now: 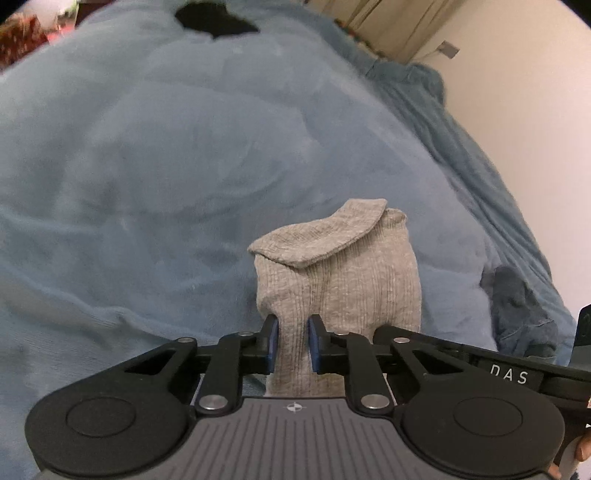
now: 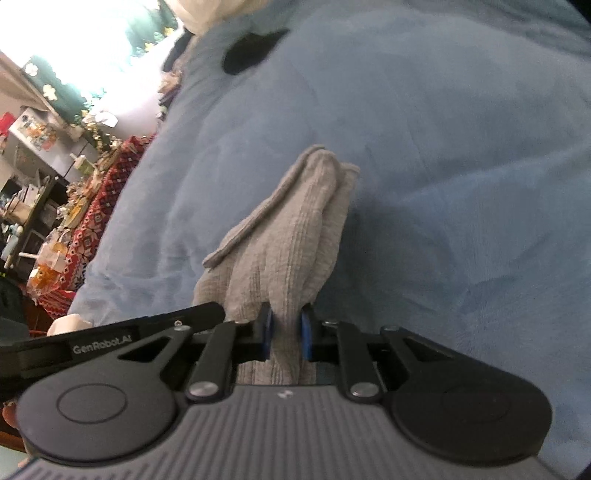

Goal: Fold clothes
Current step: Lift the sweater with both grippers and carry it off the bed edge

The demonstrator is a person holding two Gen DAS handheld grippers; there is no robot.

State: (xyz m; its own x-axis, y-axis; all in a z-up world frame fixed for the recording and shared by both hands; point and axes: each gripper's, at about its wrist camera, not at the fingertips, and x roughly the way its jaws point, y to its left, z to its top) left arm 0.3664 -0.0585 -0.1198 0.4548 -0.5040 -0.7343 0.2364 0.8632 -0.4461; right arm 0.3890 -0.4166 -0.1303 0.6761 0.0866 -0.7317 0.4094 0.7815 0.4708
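A grey ribbed knit garment (image 1: 332, 273) hangs folded over above a light blue fleece blanket (image 1: 147, 155). My left gripper (image 1: 293, 341) is shut on its near edge, the blue pads pinching the cloth. In the right wrist view the same grey garment (image 2: 291, 236) hangs from my right gripper (image 2: 286, 338), which is also shut on its near edge. The two grippers sit side by side: the right one's black body shows in the left view (image 1: 480, 362), the left one's in the right view (image 2: 110, 339). The garment's far end flops over in a flap.
A black item (image 1: 214, 18) lies at the blanket's far end, also in the right view (image 2: 251, 51). A dark blue cloth (image 1: 524, 314) lies at the right by a white wall (image 1: 535, 110). A cluttered table with a red patterned cloth (image 2: 96, 206) stands left of the bed.
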